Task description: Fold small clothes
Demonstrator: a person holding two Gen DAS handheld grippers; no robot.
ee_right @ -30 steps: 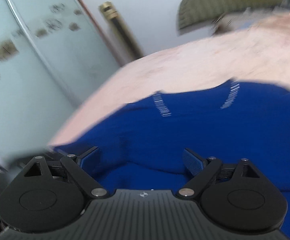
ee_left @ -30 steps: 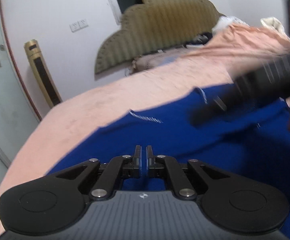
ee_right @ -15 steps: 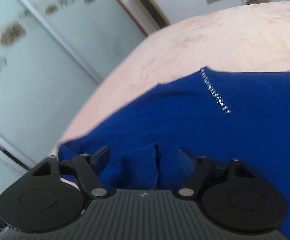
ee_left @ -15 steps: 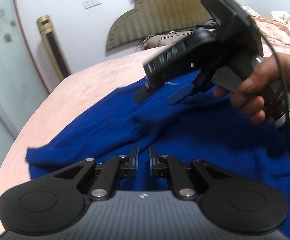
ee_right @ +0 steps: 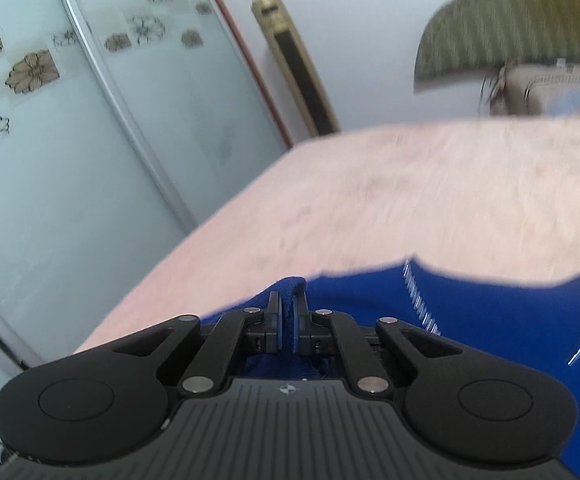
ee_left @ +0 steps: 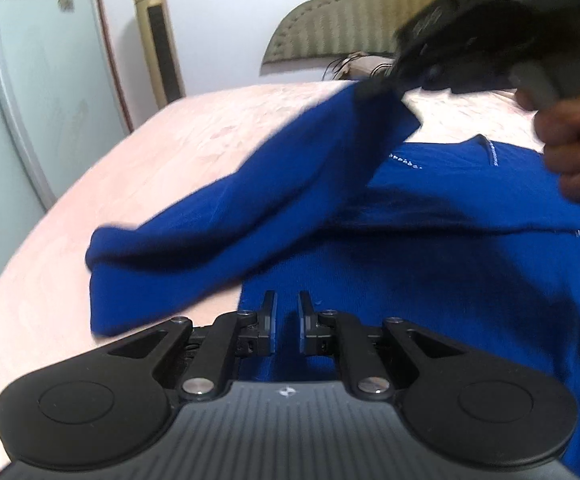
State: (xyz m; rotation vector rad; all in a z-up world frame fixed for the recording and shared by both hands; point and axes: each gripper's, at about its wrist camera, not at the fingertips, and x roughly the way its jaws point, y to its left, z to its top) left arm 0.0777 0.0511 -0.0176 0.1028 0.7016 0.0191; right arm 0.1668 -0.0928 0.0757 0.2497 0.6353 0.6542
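A bright blue sweater [ee_left: 450, 280] lies spread on a pink bed [ee_left: 170, 140]. Its left sleeve [ee_left: 250, 208] rises off the bed in a slanted band up to my right gripper [ee_left: 374, 92], which a hand [ee_left: 570, 140] holds above the sweater. In the right wrist view the jaws of the right gripper [ee_right: 289, 300] are closing, with the sleeve's cuff [ee_right: 290, 282] pinched between the pads and poking up above them. My left gripper [ee_left: 287, 300] hovers low over the sweater's near edge, shut to a narrow slit, with nothing visibly held.
A gold tower unit [ee_left: 158, 36] stands against the white wall beyond the bed's far corner. A frosted sliding door [ee_left: 30, 80] with flower prints runs along the left. An olive padded headboard [ee_left: 330, 28] and a pillow [ee_right: 550, 88] are at the far end.
The right gripper shut on the sleeve's cuff and lifted it up off the bed. The left gripper shifted along the sweater's near edge and rolled.
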